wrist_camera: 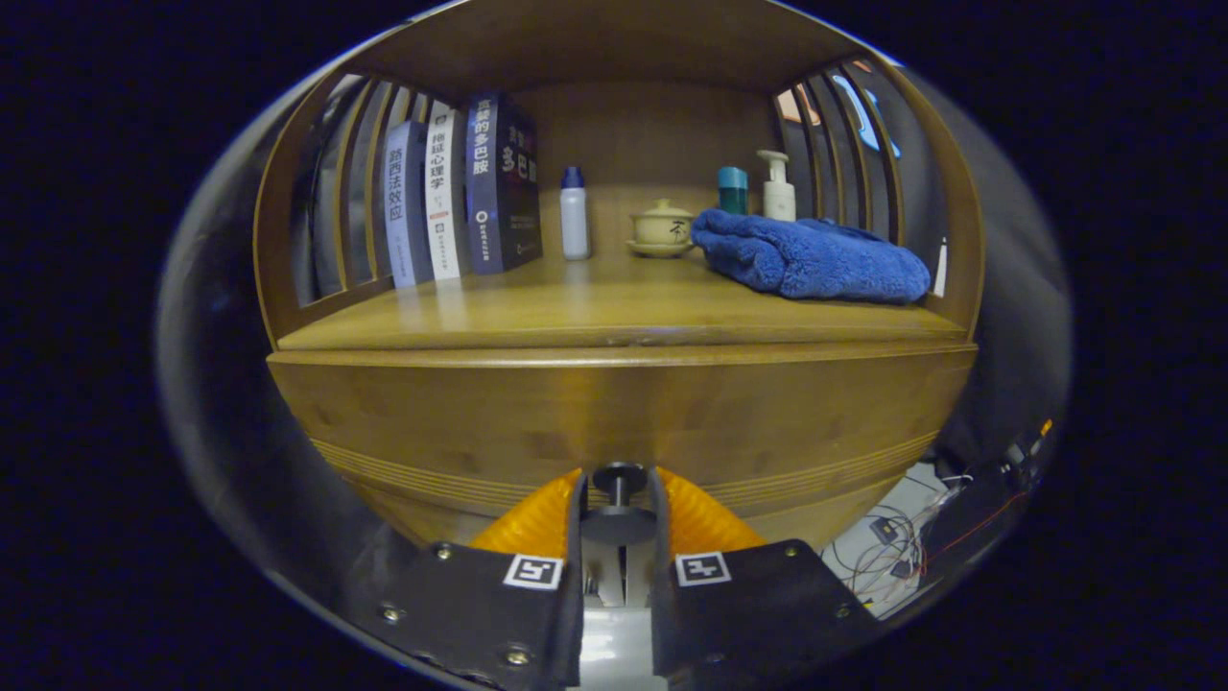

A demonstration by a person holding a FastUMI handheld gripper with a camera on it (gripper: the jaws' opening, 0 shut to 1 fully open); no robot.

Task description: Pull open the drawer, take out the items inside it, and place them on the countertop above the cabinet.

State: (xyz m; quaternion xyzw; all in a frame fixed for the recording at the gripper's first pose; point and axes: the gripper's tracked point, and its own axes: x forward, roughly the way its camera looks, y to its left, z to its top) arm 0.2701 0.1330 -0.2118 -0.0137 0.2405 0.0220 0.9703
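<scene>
The knob [619, 499] of the drawer [614, 422] is being clamped between the two fingers of the gripper [619, 518], which are being pressed against it from both sides. The drawer is being kept flush with the cabinet front, just under the countertop [614, 312]. On the countertop, three books [460, 197], a white bottle [574, 213], a lidded cup [661, 228], a blue towel [811, 257] and a pump bottle [777, 187] are being displayed.

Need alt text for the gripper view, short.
The gripper has its jaws closed around the drawer knob on a wooden cabinet's closed drawer front. On the countertop above stand books, a white bottle, a lidded cup and a blue towel.
</scene>
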